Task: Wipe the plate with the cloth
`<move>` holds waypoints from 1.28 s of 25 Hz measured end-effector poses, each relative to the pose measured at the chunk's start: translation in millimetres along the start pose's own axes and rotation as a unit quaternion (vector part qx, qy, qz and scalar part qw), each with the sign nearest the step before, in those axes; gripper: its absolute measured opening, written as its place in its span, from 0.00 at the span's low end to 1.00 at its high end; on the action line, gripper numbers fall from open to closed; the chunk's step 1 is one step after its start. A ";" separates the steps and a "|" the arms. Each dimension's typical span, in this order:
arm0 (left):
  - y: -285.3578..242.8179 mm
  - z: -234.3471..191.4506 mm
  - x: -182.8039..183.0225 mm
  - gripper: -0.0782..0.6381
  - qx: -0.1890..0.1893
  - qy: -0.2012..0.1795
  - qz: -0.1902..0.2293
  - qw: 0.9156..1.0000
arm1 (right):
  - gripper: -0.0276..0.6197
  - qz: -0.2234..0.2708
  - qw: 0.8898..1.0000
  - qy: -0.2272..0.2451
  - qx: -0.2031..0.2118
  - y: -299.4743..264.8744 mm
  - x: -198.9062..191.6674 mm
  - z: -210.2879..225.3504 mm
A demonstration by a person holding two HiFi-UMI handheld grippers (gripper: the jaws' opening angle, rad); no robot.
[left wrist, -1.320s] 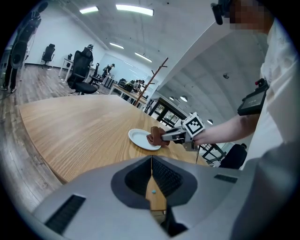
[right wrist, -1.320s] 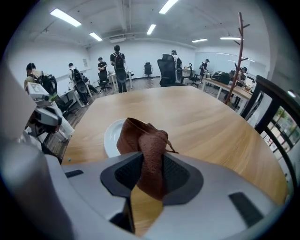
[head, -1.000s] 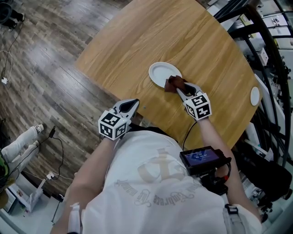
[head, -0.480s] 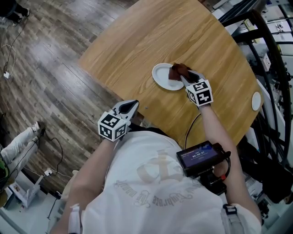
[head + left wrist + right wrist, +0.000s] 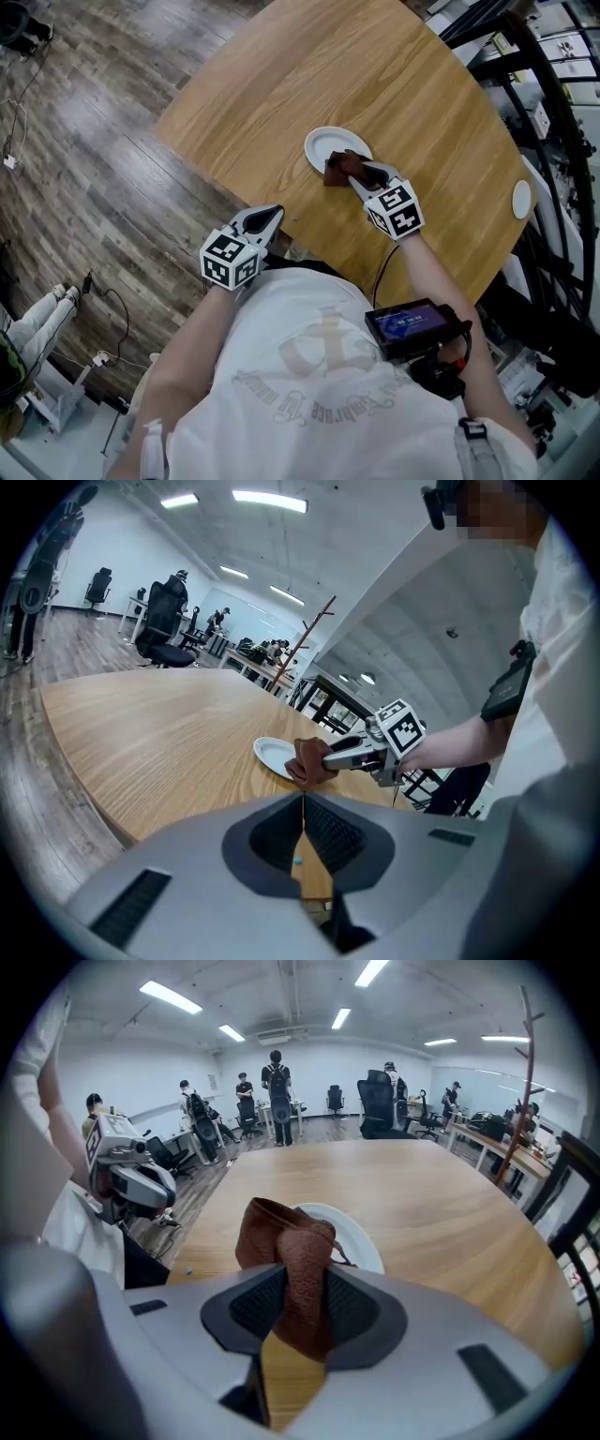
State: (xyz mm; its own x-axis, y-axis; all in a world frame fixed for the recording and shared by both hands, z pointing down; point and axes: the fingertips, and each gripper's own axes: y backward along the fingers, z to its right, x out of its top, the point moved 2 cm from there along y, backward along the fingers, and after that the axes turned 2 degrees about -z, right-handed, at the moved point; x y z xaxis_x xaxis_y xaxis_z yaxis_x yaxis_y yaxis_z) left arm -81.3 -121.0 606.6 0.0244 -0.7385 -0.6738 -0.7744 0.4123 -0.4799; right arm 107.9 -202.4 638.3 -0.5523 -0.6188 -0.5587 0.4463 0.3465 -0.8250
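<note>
Filling most of the head view, a broad pale-wood counter [image 5: 375, 75] with a rounded edge stands on a grey-brown plank floor [image 5: 84, 141] in a bright open office. Black office chairs [image 5: 378, 1101] and several standing people [image 5: 277, 1087] show far behind. A round white plate [image 5: 323, 145] lies toward the counter's near side. The rumpled brown cloth [image 5: 336, 169] covers and hides the plate's near rim, pinched between the jaws of the right tool [image 5: 358, 172]. The left tool [image 5: 269, 217], jaws pressed together on nothing, hangs at the counter's near edge, well apart from the plate. A small white dish [image 5: 521, 198] lies by the right edge, near a black metal rack [image 5: 478, 23] cut off by the frame.
</note>
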 end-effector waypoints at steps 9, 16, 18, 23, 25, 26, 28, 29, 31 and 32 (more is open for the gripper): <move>10.6 -4.7 -2.8 0.13 0.010 0.004 0.002 1.000 | 0.24 -0.005 1.000 0.030 -0.009 -13.9 18.0 14.8; 15.4 -5.9 -3.7 0.13 0.015 0.007 0.003 1.000 | 0.24 -0.007 0.998 0.006 -0.068 -12.7 35.6 62.7; 14.4 -4.8 -3.5 0.13 0.014 0.006 0.003 1.000 | 0.24 -0.010 0.998 0.005 -0.065 -13.7 33.2 61.0; 10.2 -3.8 -3.0 0.13 0.010 0.005 0.001 1.000 | 0.24 -0.007 0.999 0.019 -0.034 -13.4 26.4 33.1; 6.4 -1.6 -4.5 0.13 0.006 0.005 0.001 1.000 | 0.24 -0.004 0.999 0.028 -0.016 -11.3 22.0 17.6; 5.3 -0.8 -5.4 0.13 0.004 0.005 0.000 1.000 | 0.24 -0.004 0.999 0.036 -0.006 -10.8 20.0 8.9; 10.1 -3.8 -6.8 0.13 0.006 0.005 -0.001 1.000 | 0.24 0.000 0.998 0.055 0.017 -15.6 21.8 -12.1; 14.2 -6.8 -6.8 0.13 0.010 0.005 -0.002 1.000 | 0.24 0.005 0.997 0.065 0.029 -19.7 25.9 -21.8; 17.4 -9.4 -6.6 0.13 0.016 0.007 0.000 1.000 | 0.24 0.009 0.996 0.076 0.041 -23.9 32.7 -28.6; 16.6 -8.4 -7.3 0.13 0.016 0.008 0.001 1.000 | 0.24 0.008 0.996 0.077 0.040 -23.9 33.3 -25.3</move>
State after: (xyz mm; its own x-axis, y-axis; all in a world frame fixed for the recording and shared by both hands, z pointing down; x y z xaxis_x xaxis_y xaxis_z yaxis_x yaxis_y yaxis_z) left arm -99.7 -113.2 608.3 0.0126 -0.7463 -0.6655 -0.7540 0.4300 -0.4965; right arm 61.1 -213.4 637.3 -0.6433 -0.4959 -0.5833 0.5072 0.2947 -0.8099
